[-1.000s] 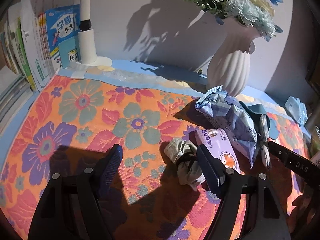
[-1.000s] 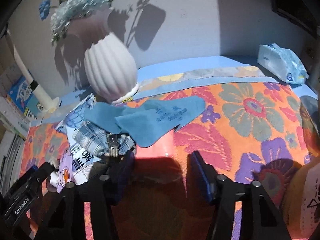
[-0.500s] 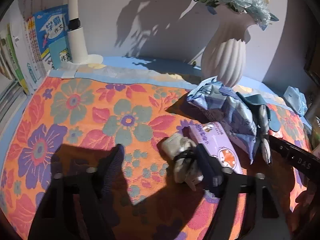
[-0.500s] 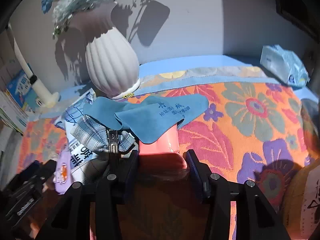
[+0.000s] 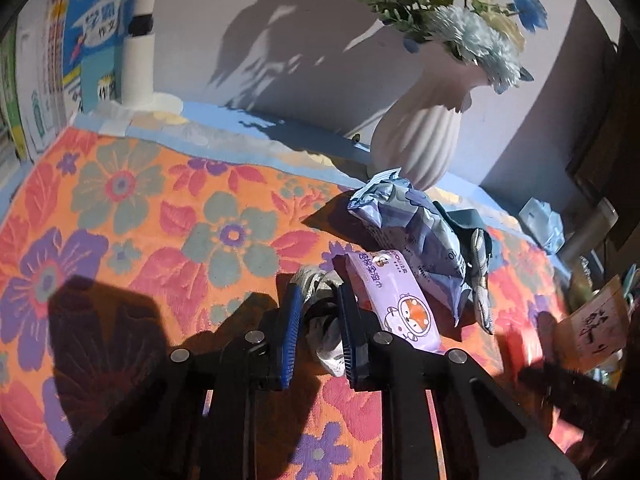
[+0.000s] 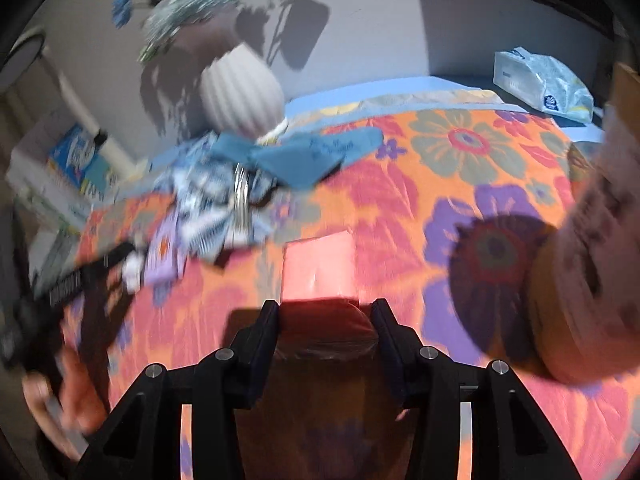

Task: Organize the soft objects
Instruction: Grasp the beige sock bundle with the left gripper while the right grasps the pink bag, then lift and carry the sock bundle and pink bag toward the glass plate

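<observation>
Left gripper (image 5: 318, 320) clamped, jaws just drawn narrow, on crumpled grey-white cloth bundle (image 5: 320, 308) lying near-centre on orange floral mat (image 5: 132, 216), long axis pointing far; right gripper (image 6: 326, 320) gripping squarish pink-red soft pack (image 6: 318, 268), rightward.

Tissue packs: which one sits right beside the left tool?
The purple pack, touching the left tool's right finger; the blue-grey pack lies behind it, the pale-blue one far back.

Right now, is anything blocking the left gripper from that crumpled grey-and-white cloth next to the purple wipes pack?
Nothing visible does. The left gripper is already shut on the crumpled cloth. The purple wipes pack lies close against the outside of one finger, not between the pads.
</observation>
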{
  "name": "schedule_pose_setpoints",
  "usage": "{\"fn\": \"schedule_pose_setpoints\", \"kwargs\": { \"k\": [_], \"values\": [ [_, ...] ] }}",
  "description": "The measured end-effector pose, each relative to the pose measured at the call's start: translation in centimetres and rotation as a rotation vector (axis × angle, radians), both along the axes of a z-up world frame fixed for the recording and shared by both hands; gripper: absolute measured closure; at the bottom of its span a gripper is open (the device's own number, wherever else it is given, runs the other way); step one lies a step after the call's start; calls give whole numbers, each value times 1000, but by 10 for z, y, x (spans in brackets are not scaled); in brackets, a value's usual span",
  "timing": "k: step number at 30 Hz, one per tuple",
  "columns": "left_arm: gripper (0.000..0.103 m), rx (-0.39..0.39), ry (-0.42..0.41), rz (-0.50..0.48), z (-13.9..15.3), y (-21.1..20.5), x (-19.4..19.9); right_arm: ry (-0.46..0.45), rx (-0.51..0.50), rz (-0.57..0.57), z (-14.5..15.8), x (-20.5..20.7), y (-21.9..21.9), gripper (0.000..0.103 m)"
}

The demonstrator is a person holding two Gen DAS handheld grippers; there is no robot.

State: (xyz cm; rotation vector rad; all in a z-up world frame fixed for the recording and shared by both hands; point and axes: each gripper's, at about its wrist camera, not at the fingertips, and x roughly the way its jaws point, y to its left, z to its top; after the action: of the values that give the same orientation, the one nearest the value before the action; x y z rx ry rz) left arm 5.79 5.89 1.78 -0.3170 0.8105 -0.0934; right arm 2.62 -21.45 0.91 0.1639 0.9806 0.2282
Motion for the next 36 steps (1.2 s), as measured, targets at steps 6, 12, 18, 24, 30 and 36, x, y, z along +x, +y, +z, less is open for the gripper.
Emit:
{"fn": "schedule_pose_setpoints", "kwargs": {
  "k": [6, 12, 18, 24, 30, 36],
  "values": [
    [72, -177, 51, 14, -12, 23, 4, -20, -73, 11, -1, -10, 0, 38],
    [67, -145, 50, 19, -10, 15, 5, -45, -72, 7, -4, -3, 4, 29],
    [24, -164, -24, 27, 2, 17, -5, -52, -2, 7, -3, -4, -4, 28],
    [24, -207, 75, 59, -3, 21, -1, -47, 7, 20, -3, -5, -5, 26],
    [35, -9, 142, 42, -3, -10, 13, -49, 6, 22, -3, -6, -4, 26],
    [54, 165, 192, 50, -10, -33, 32, -48, -24, 20, -3, -4, 1, 26]
  ]
}}
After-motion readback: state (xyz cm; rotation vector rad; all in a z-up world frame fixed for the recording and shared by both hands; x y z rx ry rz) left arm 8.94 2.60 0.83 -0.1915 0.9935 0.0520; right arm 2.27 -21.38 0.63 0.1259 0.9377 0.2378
